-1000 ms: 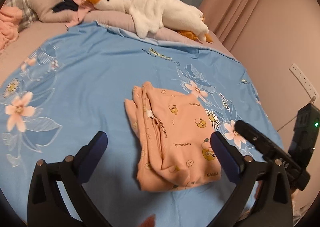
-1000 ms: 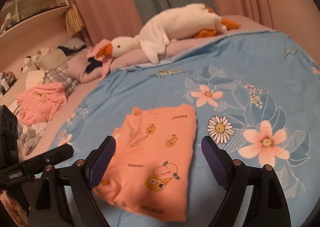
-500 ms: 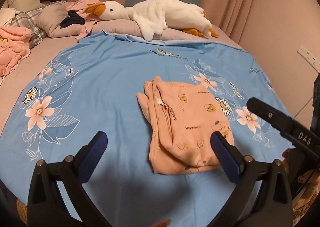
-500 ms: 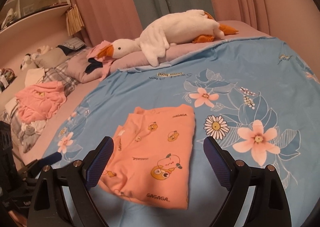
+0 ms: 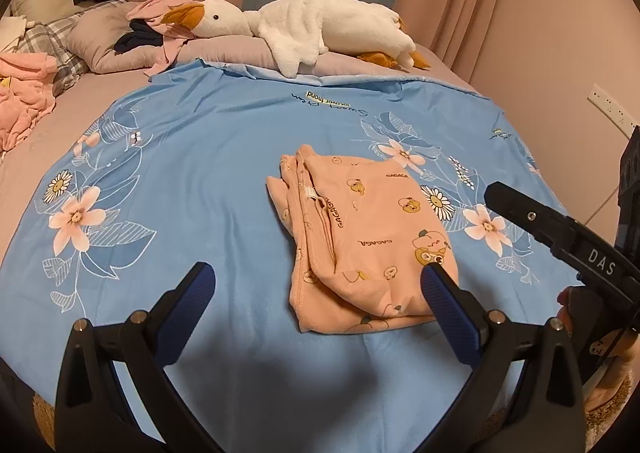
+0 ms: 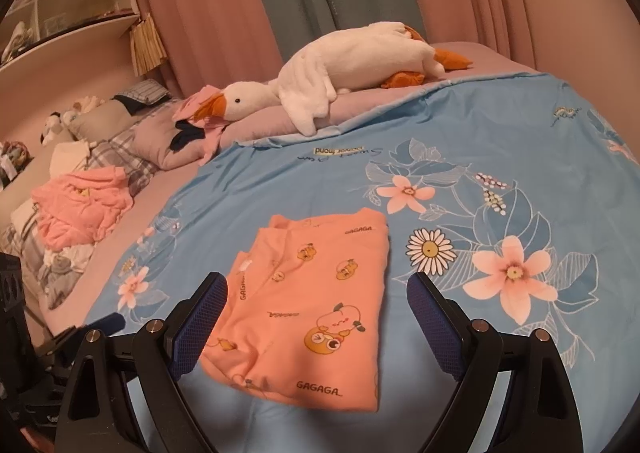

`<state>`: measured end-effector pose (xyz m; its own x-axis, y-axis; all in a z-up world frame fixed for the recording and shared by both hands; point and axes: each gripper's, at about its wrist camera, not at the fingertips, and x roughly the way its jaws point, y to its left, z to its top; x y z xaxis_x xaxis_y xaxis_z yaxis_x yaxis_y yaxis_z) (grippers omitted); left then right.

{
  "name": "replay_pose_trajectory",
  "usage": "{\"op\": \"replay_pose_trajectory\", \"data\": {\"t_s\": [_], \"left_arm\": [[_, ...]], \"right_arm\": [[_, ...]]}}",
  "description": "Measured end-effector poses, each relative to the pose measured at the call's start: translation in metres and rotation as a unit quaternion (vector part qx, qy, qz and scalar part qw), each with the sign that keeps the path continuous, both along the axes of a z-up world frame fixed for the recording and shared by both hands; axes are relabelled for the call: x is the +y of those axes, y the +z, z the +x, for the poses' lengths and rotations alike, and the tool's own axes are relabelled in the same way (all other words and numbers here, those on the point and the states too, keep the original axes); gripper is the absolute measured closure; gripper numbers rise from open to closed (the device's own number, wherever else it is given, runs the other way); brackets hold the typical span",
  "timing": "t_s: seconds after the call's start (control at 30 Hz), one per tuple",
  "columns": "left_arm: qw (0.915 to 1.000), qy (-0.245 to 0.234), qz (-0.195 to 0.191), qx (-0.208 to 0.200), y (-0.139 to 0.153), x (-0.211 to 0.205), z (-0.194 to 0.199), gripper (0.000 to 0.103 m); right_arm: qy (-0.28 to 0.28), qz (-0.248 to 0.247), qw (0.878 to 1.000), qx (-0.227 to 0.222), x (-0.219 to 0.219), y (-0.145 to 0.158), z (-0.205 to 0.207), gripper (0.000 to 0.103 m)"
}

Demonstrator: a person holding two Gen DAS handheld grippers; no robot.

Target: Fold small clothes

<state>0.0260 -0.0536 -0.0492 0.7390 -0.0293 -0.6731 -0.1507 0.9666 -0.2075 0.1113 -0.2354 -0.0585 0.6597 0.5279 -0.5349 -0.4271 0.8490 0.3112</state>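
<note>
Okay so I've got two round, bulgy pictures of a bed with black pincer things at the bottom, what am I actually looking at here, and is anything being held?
Those pincers are hand-held grippers, one in each of a person's hands. Each carries a wide-angle camera looking forward along its two blue-padded fingers, hence the bulge. One picture comes from the left gripper, the other from the right gripper, whose black body also shows at the edge of the left one's picture. Both stand open and hold nothing. On the blue floral sheet lies a folded peach garment printed with cartoons. A plush goose lies along the far side, and a heap of pink clothes waits off to the left.
</note>
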Motion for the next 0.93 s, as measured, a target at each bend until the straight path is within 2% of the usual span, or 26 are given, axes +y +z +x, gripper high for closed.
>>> {"op": "replay_pose_trajectory", "data": {"t_s": [0.4, 0.93], "left_arm": [[1.0, 0.001, 0.006, 0.006, -0.002, -0.0014, -0.0015, 0.0], [0.9999, -0.003, -0.008, 0.007, -0.0018, -0.0015, -0.0034, 0.0]], "right_arm": [[0.003, 0.0, 1.0, 0.005, 0.0019, -0.0013, -0.0009, 0.012], [-0.001, -0.014, 1.0, 0.008, 0.0046, -0.0038, 0.0015, 0.012]]}}
